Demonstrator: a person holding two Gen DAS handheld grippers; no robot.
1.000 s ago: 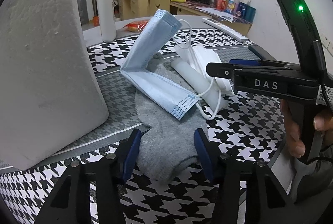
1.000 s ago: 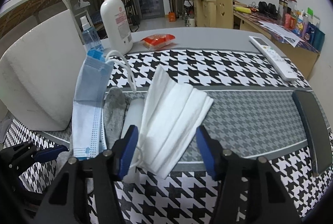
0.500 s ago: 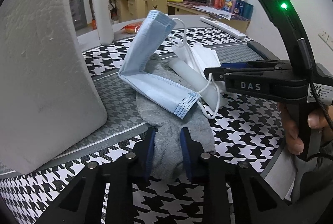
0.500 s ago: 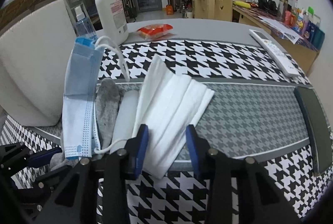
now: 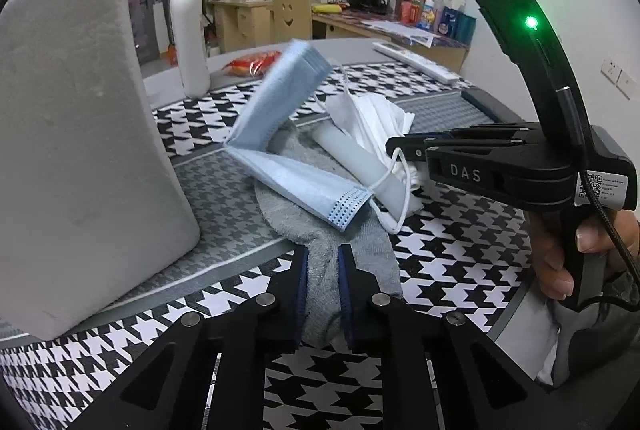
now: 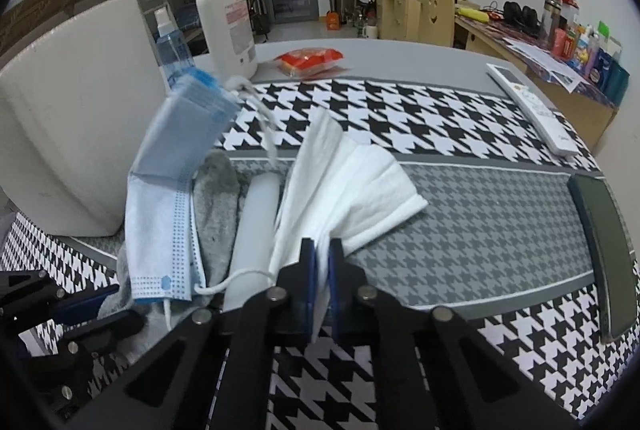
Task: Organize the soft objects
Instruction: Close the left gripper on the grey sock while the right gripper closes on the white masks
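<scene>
A grey sock [image 5: 320, 230] lies on the houndstooth table mat, and my left gripper [image 5: 323, 262] is shut on its near end. A folded blue face mask [image 5: 280, 134] rests on the sock, one half standing up. Beside it lie a white tube [image 5: 352, 158] and a white mask [image 6: 352, 182]. My right gripper [image 6: 319, 258] is shut on the white mask's near edge. The sock [image 6: 216, 198], blue mask [image 6: 168, 174] and tube [image 6: 256, 222] also show in the right wrist view. The right gripper [image 5: 400, 146] shows from the side in the left wrist view.
A large white foam block [image 5: 76, 134] stands at the left. A white pump bottle [image 6: 226, 14], a blue spray bottle [image 6: 172, 46] and a red snack packet [image 6: 310, 60] are at the back. A white remote [image 6: 532, 110] and a dark phone [image 6: 604, 254] lie at the right.
Both grippers went from open to shut: the left closed on the grey sock's end, the right closed on the white mask's edge.
</scene>
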